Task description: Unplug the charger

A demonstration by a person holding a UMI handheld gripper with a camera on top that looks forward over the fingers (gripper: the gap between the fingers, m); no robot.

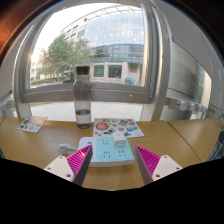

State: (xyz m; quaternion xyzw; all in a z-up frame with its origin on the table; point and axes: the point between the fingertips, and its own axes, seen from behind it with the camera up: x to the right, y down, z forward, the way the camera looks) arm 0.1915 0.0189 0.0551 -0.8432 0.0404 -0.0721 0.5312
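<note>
A pale green-white power strip (107,153) lies on the wooden table (40,140), between and just ahead of my fingers. A small white charger (121,143) is plugged into its far right socket and stands up from it. My gripper (112,162) is open, with a pink pad on each finger (78,160) either side of the strip, gaps on both sides. The fingers touch nothing.
A tall grey bottle-like cylinder (83,97) stands beyond the strip by the window. Colourful papers or a leaflet (117,127) lie behind the strip. Small items (30,125) lie at the far left. A large window (110,45) backs the table.
</note>
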